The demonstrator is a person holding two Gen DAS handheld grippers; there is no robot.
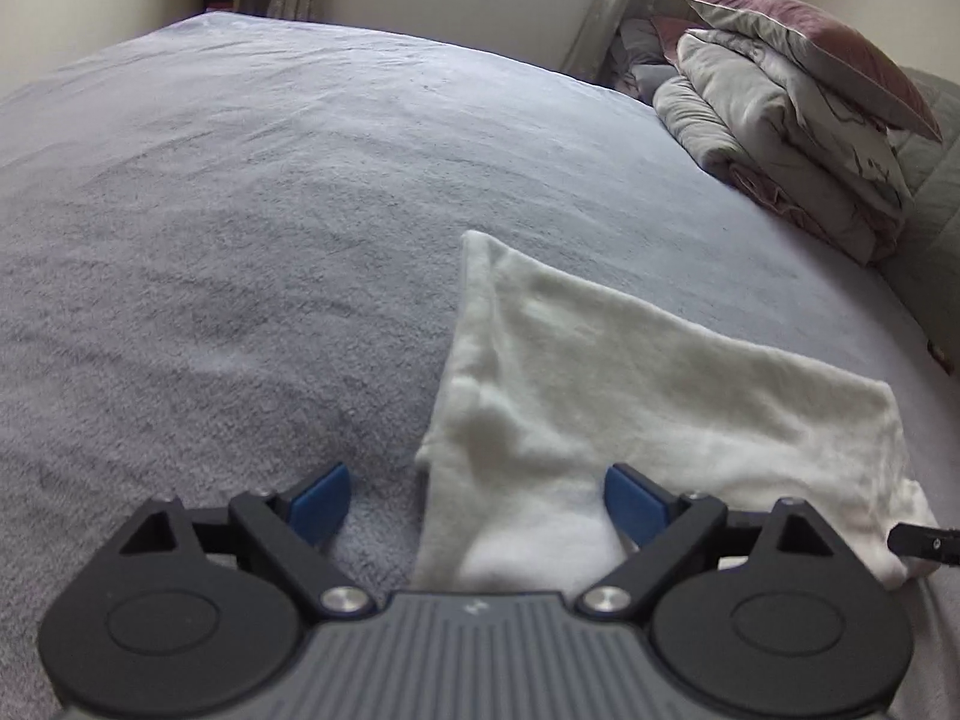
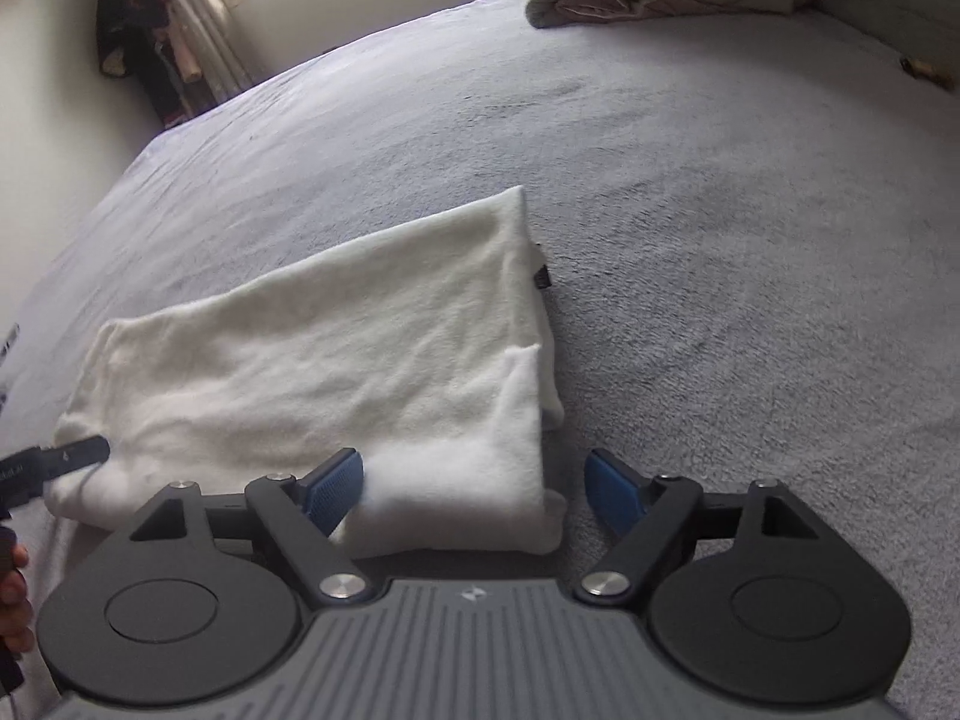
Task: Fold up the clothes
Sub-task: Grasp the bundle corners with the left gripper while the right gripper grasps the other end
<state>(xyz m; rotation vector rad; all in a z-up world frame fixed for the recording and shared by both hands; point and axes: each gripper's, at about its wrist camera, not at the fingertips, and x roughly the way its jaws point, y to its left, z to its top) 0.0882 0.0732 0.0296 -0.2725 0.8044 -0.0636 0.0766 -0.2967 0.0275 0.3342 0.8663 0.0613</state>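
Note:
A white fleecy garment (image 1: 630, 396) lies folded in a rough rectangle on the grey bed cover (image 1: 240, 210). My left gripper (image 1: 477, 501) hovers at its near left corner. The blue pads stand wide apart, with the cloth's edge between them, and neither presses on it. In the right wrist view the same garment (image 2: 336, 360) shows a small black tag (image 2: 543, 279) at its right edge. My right gripper (image 2: 474, 492) is open over the near right corner, its pads clear of the cloth. A black tip of the other gripper (image 2: 66, 456) rests at the garment's left end.
A stack of folded grey bedding topped by a mauve pillow (image 1: 798, 120) sits at the far right of the bed. Curtains and a window lie beyond. Dark clothes (image 2: 144, 42) hang in the corner. A person's hand (image 2: 12, 594) shows at the left edge.

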